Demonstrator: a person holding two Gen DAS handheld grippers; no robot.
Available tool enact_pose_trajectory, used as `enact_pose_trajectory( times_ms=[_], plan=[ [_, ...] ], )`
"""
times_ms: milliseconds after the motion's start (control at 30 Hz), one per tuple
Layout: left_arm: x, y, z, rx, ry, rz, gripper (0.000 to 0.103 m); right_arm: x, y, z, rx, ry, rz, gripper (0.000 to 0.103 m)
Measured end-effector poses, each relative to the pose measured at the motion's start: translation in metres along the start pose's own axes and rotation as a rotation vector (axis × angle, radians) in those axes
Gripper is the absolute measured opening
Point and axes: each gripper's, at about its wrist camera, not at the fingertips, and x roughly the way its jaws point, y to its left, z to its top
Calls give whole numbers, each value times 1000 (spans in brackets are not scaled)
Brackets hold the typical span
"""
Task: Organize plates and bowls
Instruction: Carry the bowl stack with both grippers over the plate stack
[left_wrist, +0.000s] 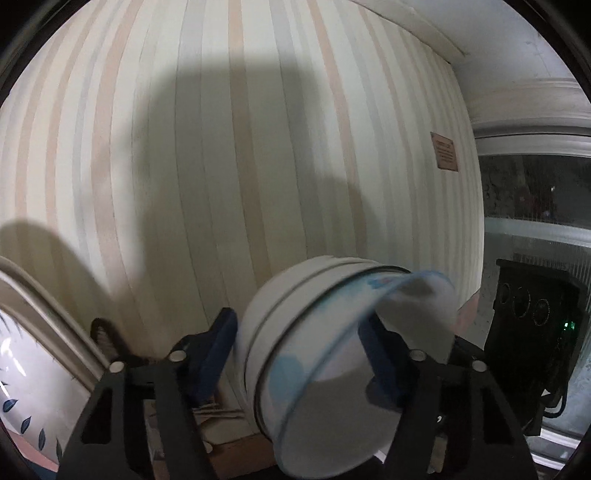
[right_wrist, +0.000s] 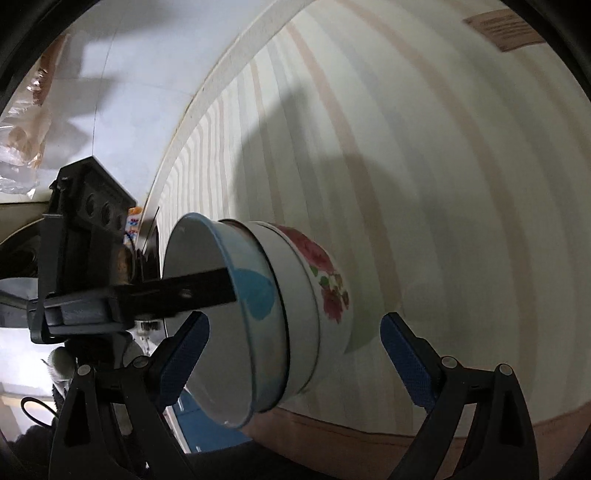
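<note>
Left wrist view shows the left gripper (left_wrist: 301, 360) clamped on the rim of a nested stack of white enamel bowls (left_wrist: 314, 332) held tilted in the air, the right gripper (right_wrist: 295, 345) spread apart around it, so putting it down looks still undone.

A lived-in home room: striped wallpaper (left_wrist: 258, 166) in cream and pale peach fills the view, with a small framed notice (left_wrist: 446, 151) at two o'clock, a dark window (left_wrist: 535, 188) at three, and nested flowered bowls (right_wrist: 295, 310) of household china.
</note>
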Motion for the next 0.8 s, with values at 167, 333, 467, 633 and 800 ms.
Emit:
enact_pose_trajectory(
  times_ms=[167, 333, 467, 633, 800],
  plan=[
    [-1, 5, -3, 2, -29, -21, 59, 23, 2, 10, -1, 36, 3, 68],
    [-5, 9, -9, -2, -69, -17, 56, 31, 2, 16, -6, 36, -40, 57],
    [-5, 5, -11, -15, -70, 25, 56, 32, 5, 18, -2, 58, -39, 56],
    [-6, 5, -12, -44, -59, 41, 56, 37, 8, 20, 14, 83, -25, 56],
    [-17, 8, -18, -70, -65, 42, 56, 40, 16, 19, 16, 107, -8, 56]
  ],
)
